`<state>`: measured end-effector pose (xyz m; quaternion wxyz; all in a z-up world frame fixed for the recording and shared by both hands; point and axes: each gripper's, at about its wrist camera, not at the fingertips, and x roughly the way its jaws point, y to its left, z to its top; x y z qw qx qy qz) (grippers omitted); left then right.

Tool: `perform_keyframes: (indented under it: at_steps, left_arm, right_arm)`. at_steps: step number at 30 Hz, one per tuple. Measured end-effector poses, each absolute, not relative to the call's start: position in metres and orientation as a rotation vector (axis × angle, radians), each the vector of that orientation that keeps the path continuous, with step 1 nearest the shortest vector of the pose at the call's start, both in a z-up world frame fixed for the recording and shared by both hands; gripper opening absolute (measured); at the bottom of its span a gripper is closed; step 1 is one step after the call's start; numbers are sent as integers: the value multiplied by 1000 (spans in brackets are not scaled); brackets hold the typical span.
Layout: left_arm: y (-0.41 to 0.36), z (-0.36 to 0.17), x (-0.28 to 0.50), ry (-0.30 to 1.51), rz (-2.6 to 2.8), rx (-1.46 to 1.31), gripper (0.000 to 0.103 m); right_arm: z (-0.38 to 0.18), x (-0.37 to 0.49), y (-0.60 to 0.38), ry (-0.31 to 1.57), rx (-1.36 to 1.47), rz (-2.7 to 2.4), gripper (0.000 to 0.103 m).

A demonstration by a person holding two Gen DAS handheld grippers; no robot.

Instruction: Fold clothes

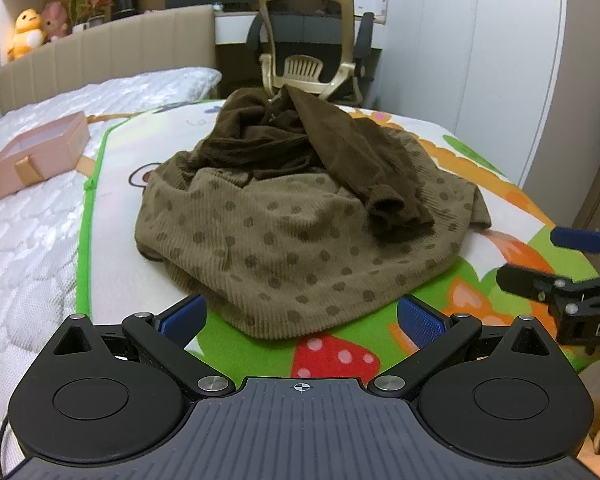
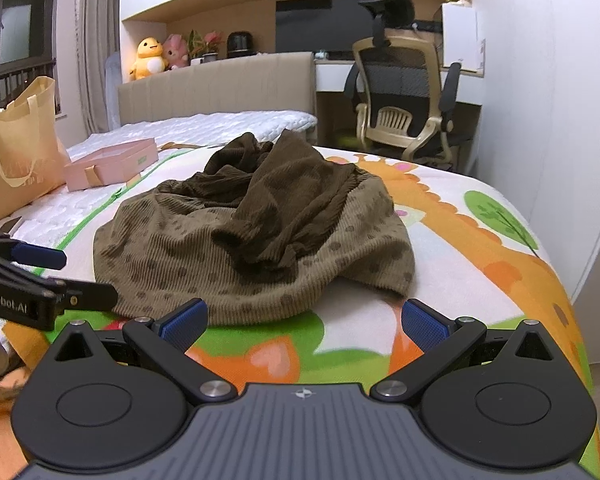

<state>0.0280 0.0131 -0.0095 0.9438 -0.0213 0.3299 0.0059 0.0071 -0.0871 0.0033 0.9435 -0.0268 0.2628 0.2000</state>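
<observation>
A crumpled brown corduroy garment (image 1: 300,216) lies heaped mid-mat (image 1: 340,356) on the bed, dark sleeve (image 1: 380,196) flopped on top. Soft and light, it should drape; the near hem looks best to pinch. Left tool (image 1: 300,320) and right tool (image 2: 304,320) both hover spread and empty. Open mat lies near and right; a pink box (image 2: 108,164) sits far left.

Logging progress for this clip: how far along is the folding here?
Nothing looks done yet. The garment lies crumpled on the mat, its dark sleeve flopped across the dotted body. Nothing is in hand: the left gripper and right gripper are both open, just short of the near hem. Everything is left: spreading it flat, then folding.
</observation>
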Motion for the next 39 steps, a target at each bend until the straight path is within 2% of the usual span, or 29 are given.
perform_keyframes:
  at_steps: [4, 10, 15, 22, 27, 30, 31, 34, 36, 39]
  left_arm:
    - [24, -5, 47, 661, -14, -46, 103]
    - [58, 4, 103, 643, -20, -102, 103]
    - [91, 9, 152, 641, -4, -132, 103]
    - [126, 1, 206, 627, 17, -84, 103]
    - [150, 0, 227, 649, -122, -188, 103]
    - [155, -8, 239, 678, -179, -246, 103]
    - [156, -12, 244, 690, -182, -253, 103]
    - [155, -22, 258, 714, -164, -265, 103]
    - [158, -25, 266, 717, -164, -280, 103]
    - [161, -33, 279, 742, -193, -297, 103]
  right_arm:
    - [10, 45, -92, 583, 20, 433, 103]
    - [-13, 104, -110, 751, 160, 377, 103]
    - [-33, 107, -123, 775, 242, 352, 103]
    - [-20, 117, -108, 845, 109, 363, 103]
    - [35, 143, -99, 589, -23, 406, 103]
    - [44, 197, -79, 557, -36, 438, 103]
    - [43, 220, -70, 570, -27, 441, 102]
    - [28, 287, -42, 647, 23, 447, 87]
    - [15, 323, -27, 683, 57, 447, 84]
    - [-9, 360, -15, 756, 137, 467, 70]
